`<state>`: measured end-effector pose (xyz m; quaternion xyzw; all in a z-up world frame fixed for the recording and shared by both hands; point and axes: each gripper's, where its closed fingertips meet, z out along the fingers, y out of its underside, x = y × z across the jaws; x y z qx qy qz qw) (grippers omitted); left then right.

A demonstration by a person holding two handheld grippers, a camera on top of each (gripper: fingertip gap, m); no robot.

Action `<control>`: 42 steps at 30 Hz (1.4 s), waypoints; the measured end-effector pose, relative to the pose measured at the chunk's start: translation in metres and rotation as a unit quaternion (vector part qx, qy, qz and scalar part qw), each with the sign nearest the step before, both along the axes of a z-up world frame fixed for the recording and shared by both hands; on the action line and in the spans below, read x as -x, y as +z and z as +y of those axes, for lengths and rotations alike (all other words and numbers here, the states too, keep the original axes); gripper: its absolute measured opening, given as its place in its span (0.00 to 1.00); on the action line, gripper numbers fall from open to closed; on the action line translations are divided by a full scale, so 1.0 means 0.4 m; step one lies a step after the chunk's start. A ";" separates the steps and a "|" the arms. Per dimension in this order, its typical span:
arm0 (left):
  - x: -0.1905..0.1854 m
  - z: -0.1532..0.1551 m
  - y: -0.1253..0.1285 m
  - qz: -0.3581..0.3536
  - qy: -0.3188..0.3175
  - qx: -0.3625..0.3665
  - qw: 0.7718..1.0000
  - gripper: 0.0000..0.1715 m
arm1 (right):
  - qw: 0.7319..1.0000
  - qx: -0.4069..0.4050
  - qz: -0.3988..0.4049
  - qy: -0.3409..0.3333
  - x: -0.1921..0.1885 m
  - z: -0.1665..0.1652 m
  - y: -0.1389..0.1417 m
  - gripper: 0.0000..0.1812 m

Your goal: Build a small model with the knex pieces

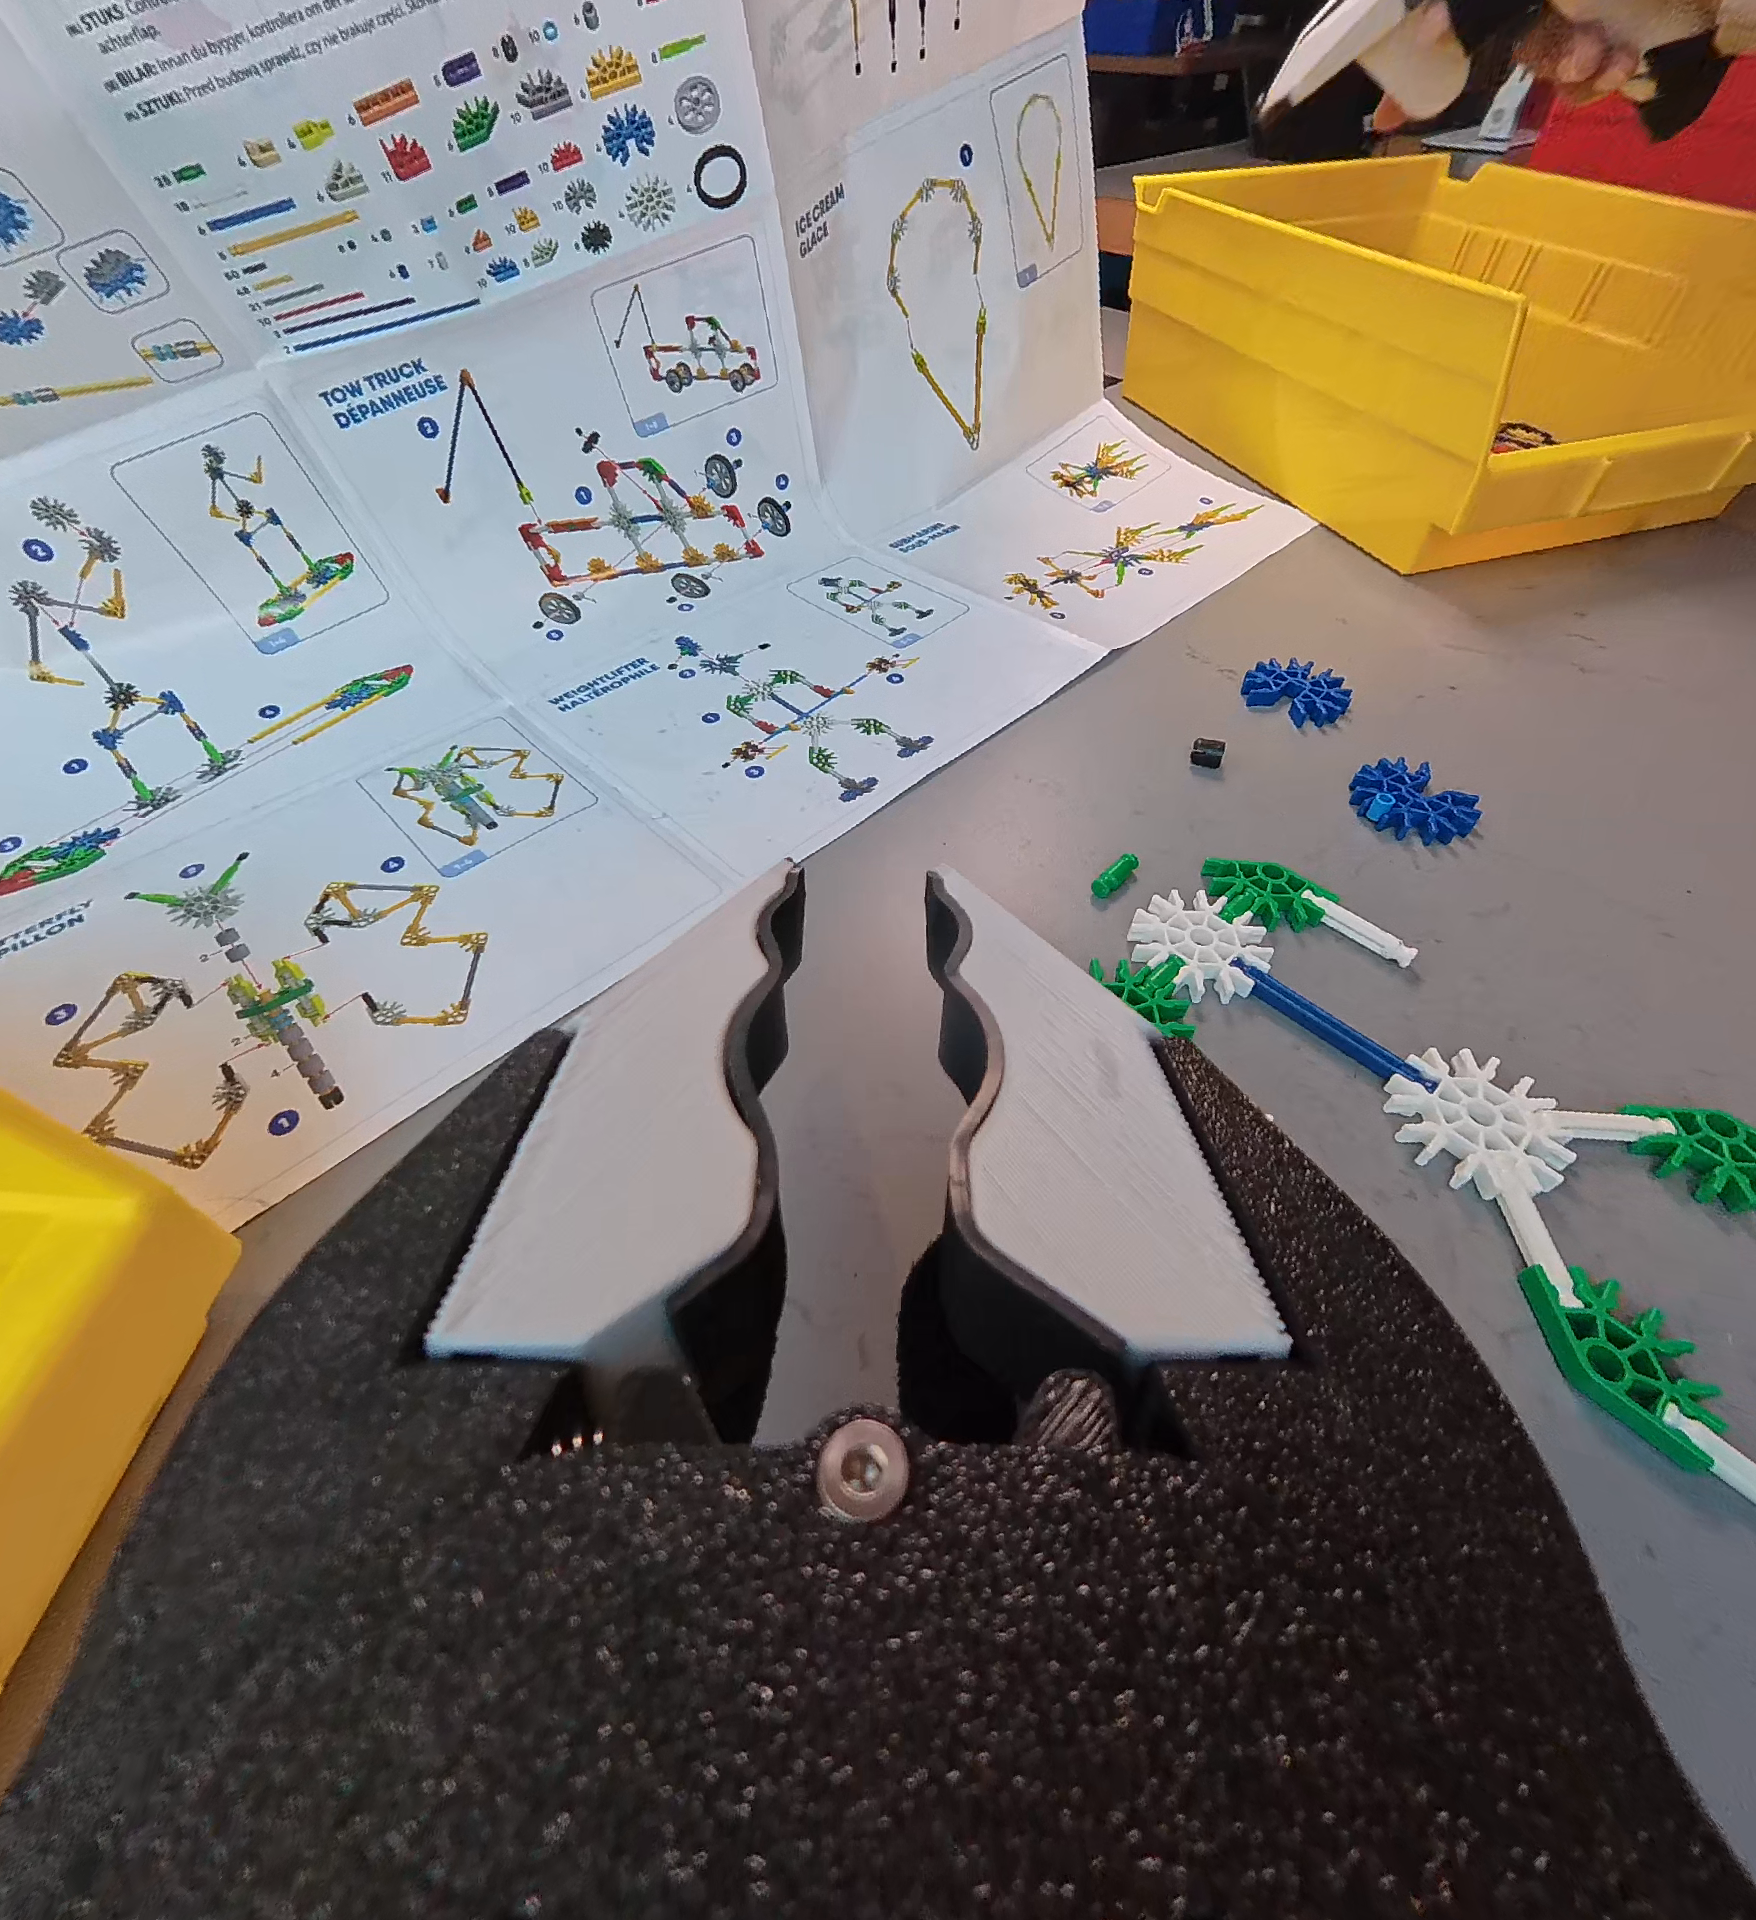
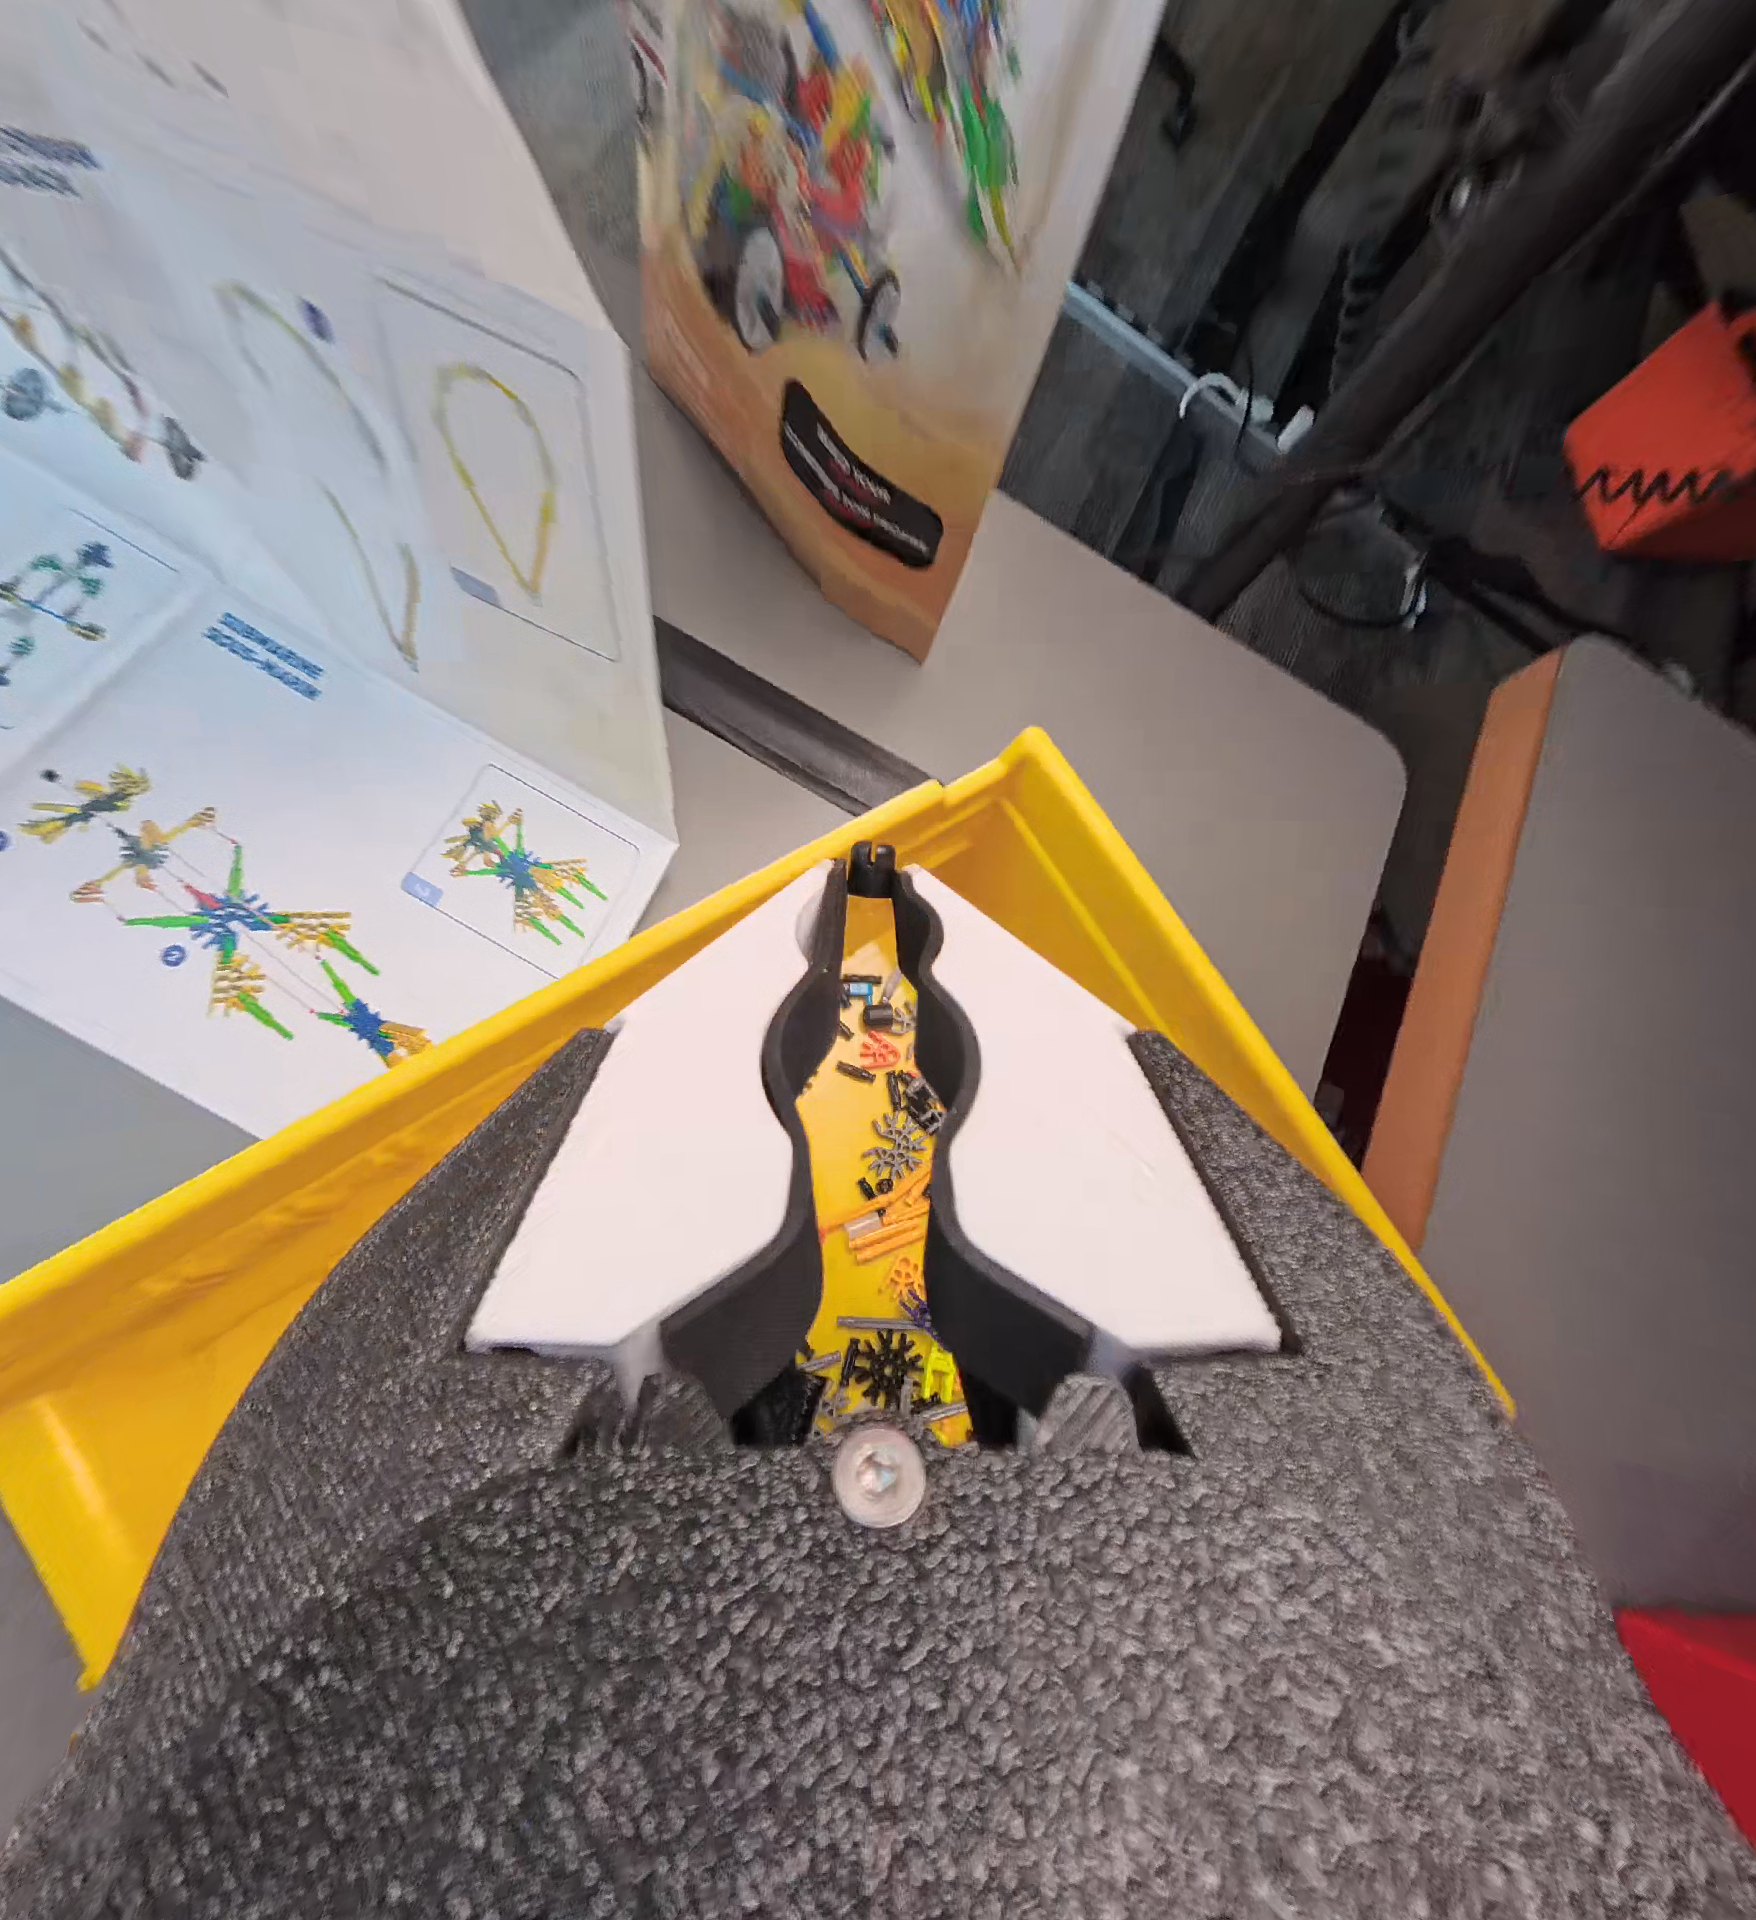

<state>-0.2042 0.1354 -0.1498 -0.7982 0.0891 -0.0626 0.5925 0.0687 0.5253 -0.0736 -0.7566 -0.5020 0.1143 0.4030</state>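
My left gripper (image 1: 863, 894) is open and empty, low over the grey table (image 1: 1476, 623) at the edge of a folded instruction sheet (image 1: 438, 520). To its right lies a built piece (image 1: 1456, 1122) of white snowflake connectors, green connectors, a blue rod and white rods. My right gripper (image 2: 869, 878) is shut on a small black part (image 2: 870, 862) at its tips. It hangs over a yellow bin (image 2: 1061, 821) with several loose small parts (image 2: 889, 1153) on its floor. The bin also shows in the left wrist view (image 1: 1321, 343).
Two blue connectors (image 1: 1295, 691) (image 1: 1414, 800), a small black part (image 1: 1207, 751) and a short green rod (image 1: 1115, 875) lie on the table. A second yellow bin (image 1: 32, 1351) stands at the near left. A toy box (image 2: 822, 312) stands behind the sheet (image 2: 230, 623). An orange object (image 2: 1705, 457) sits beyond the table edge. Left tips to right tips: about 50 cm. The built piece (image 1: 1456, 1122) is about 15 cm from my left fingertips and 50 cm from my right.
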 end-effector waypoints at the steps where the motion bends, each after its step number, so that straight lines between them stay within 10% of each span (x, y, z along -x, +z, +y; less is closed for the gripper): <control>1: -0.001 -0.001 0.001 0.000 -0.002 -0.001 1.000 0.13 | 1.000 -0.017 0.014 0.020 0.008 -0.034 0.041 0.04; 7: 0.001 -0.005 0.012 -0.011 -0.003 -0.010 1.000 0.13 | 0.980 -0.077 0.055 0.177 0.103 -0.342 0.148 0.04; 13: -0.013 -0.011 0.022 -0.017 -0.016 -0.016 1.000 0.13 | 0.971 0.049 0.072 0.222 0.234 -0.613 -0.019 0.04; 21: -0.037 -0.023 0.040 0.019 -0.034 -0.030 0.999 0.12 | 0.974 0.079 -0.043 0.208 0.284 -0.676 -0.295 0.04; 42: -0.106 -0.035 0.022 0.092 -0.084 -0.017 0.992 0.12 | 0.978 0.077 -0.086 0.174 0.342 -0.656 -0.357 0.05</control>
